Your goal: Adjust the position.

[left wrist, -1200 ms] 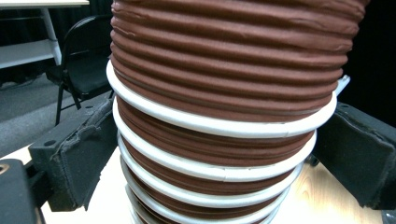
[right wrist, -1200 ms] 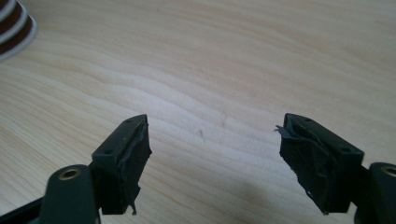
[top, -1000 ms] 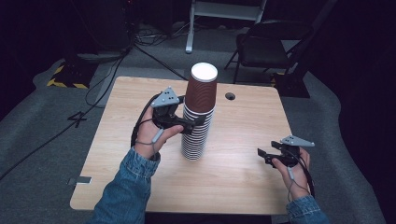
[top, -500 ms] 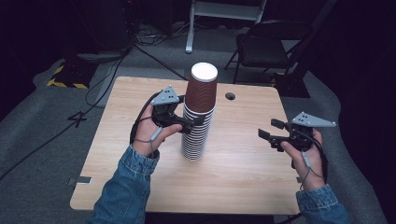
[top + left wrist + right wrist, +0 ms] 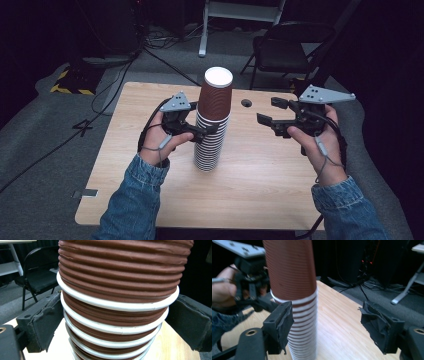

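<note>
1. The stack of cups [image 5: 212, 125] stands upside down near the middle of the surface [image 5: 260, 180]. The cups are brown and ribbed with white rims, and the white base of the topmost cup faces up.
2. The lower part of the stack shows as tightly packed white rims. The top cup's brown wall rises clear above them.
3. The left tool [image 5: 206, 132] is clamped on the stack about halfway up, with one jaw on each side. In the left gripper view its black pads [image 5: 42, 322] press against the rims from both sides of the stack [image 5: 120, 290].
4. The left hand [image 5: 160, 137] holds that tool just left of the stack, with its grey three-cornered plate [image 5: 176, 101] on top.
5. The right tool [image 5: 267, 111] hangs above the surface to the right of the stack, apart from it, and points towards it. Its jaws stand apart with nothing between them.
6. In the right gripper view the stack [image 5: 292, 277] lies ahead, partly behind one jaw. Bare wood shows in the gap of the right tool [image 5: 327, 320].
7. The right hand [image 5: 317, 137] grips that tool from below its grey plate [image 5: 325, 94]. Both forearms wear denim sleeves [image 5: 132, 200].
8. A small dark hole [image 5: 246, 103] sits in the surface behind the stack.
9. A black folding chair [image 5: 285, 50] stands on the grey floor beyond the far edge.
</note>
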